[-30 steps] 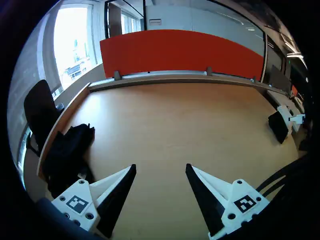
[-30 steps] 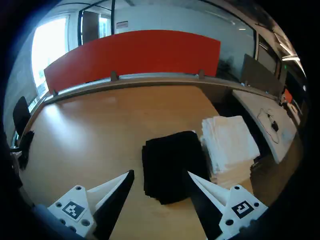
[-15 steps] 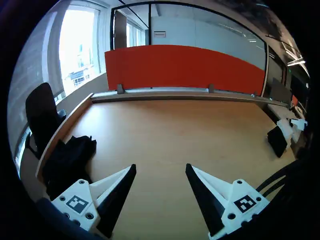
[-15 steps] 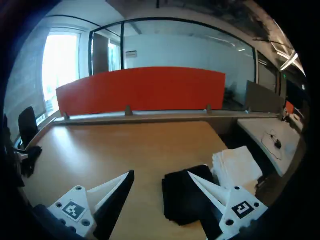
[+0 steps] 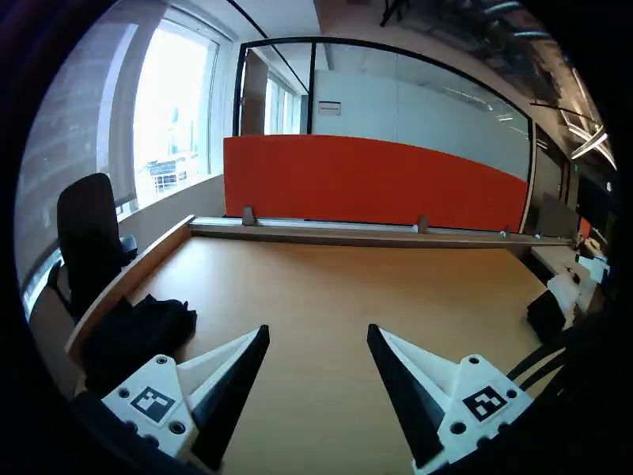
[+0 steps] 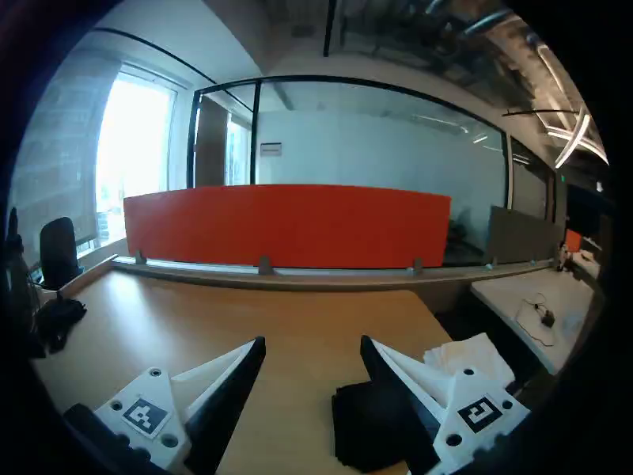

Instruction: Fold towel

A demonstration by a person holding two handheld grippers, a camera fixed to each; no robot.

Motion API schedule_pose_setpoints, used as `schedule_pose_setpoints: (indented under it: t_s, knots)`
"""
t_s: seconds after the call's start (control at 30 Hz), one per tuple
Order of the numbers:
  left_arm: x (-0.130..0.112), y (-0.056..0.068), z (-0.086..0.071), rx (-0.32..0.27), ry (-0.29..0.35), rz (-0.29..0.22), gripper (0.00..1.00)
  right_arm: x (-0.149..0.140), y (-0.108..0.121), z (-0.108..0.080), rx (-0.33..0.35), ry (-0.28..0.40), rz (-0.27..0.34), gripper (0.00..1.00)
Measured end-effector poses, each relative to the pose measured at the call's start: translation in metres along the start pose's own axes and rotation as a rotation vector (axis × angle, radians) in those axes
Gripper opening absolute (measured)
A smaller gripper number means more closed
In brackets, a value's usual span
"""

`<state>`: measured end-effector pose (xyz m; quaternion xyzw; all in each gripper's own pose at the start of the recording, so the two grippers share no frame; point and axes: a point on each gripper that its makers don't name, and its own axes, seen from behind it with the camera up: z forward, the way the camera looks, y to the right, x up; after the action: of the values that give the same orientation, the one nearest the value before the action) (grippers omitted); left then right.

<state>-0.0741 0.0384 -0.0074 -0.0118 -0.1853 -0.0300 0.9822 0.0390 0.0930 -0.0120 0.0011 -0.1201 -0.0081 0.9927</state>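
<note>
Right gripper point(image 6: 312, 340) agape; black towel stack point(image 6: 364, 419) beside white stack point(image 6: 481, 352); red divider point(image 6: 285, 226) behind.

One finger of my right gripper point(image 6: 312, 342) is covering part of the black towel stack point(image 6: 364, 419) and the white towel stack point(image 6: 475, 356) beside it. My left gripper point(image 5: 317, 328) is hiding the near edge of a dark bundle point(image 5: 138, 332), and I am failing to tell what it is

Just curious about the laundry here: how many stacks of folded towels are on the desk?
2. A black stack lies partly behind the right claw; a white stack sits beside it, nearer the desk edge. Others may be hidden.
</note>
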Motion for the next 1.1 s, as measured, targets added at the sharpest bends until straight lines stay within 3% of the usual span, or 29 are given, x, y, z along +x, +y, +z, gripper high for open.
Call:
schedule_pose_setpoints:
  t_s: [0.57,1.1]
  knots:
    - [0.029,0.004,-0.001,-0.006,0.098,0.04,0.92,0.035,-0.052,0.0,0.042,0.078,-0.012,0.93]
    - [0.049,-0.007,-0.007,0.001,0.178,0.038,0.91,0.062,-0.116,0.003,0.082,0.128,-0.019,0.93]
